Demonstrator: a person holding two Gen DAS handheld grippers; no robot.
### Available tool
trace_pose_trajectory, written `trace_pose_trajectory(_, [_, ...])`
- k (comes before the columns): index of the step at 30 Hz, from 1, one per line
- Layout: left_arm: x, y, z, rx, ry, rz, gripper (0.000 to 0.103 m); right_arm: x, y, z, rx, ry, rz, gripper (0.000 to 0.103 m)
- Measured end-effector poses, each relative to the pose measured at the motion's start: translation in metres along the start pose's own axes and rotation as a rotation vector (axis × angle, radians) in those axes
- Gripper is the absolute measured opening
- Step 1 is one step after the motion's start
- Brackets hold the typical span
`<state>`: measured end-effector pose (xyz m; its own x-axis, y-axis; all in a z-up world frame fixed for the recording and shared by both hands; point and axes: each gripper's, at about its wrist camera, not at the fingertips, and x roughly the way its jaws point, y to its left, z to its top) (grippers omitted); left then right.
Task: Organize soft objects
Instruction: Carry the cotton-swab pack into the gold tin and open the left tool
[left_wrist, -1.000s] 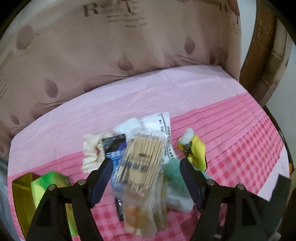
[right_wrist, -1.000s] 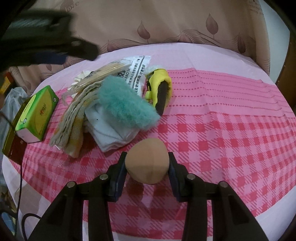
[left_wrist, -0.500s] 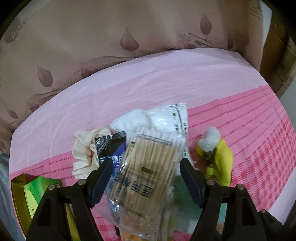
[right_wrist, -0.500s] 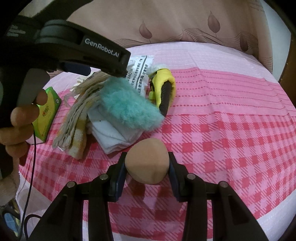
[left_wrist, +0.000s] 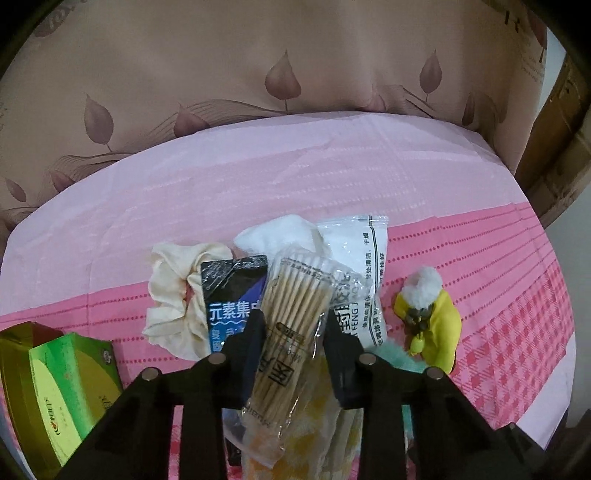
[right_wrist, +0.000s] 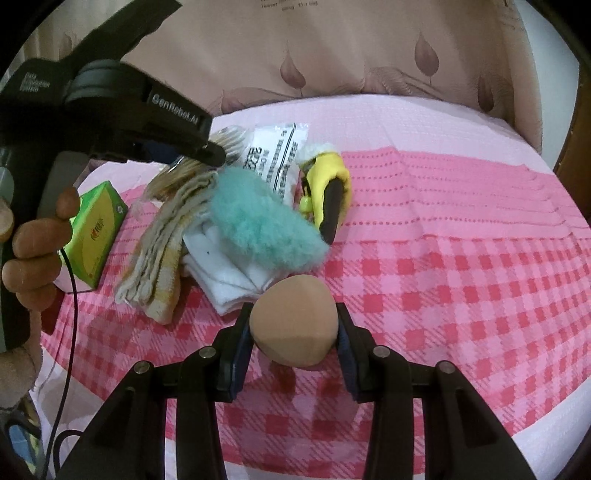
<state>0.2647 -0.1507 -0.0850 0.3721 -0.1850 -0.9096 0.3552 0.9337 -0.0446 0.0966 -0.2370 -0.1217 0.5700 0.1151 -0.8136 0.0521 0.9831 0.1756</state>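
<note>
Both grippers are loaded: my left gripper (left_wrist: 291, 325) pinches the cotton swab pack (left_wrist: 291, 317) over the pile on the pink tablecloth (left_wrist: 258, 177); my right gripper (right_wrist: 293, 332) clamps the tan sponge (right_wrist: 293, 325) just beside the teal fluffy cloth (right_wrist: 258, 225).

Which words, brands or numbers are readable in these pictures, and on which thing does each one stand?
"GenRobot.AI": on the body of the left gripper.
"元素集": on the dark blue packet, rest hidden.
"FENG": on the white plastic bag; its small print is too blurred.
Cotton swab pack: large characters cut off, unreadable.
Green box: logo blurred.
Curtain: print too small.
</note>
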Motion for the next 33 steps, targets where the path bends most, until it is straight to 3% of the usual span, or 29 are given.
trace_pose_trajectory(16, [-0.053, 0.02, -0.017, -0.046, -0.07, 0.004, 0.027, -0.014, -0.002, 0.001, 0.009, -0.059, -0.031, 0.038])
trace_pose_trajectory(25, [-0.093, 0.047, -0.034, -0.072, -0.105, 0.061, 0.027, -0.024, -0.007, -0.001, 0.01, -0.082, -0.053, 0.038])
trace_pose_trajectory(33, [-0.12, 0.096, -0.055, -0.106, -0.124, 0.132, 0.027, -0.032, -0.01, -0.003, 0.017, -0.098, -0.071, 0.038])
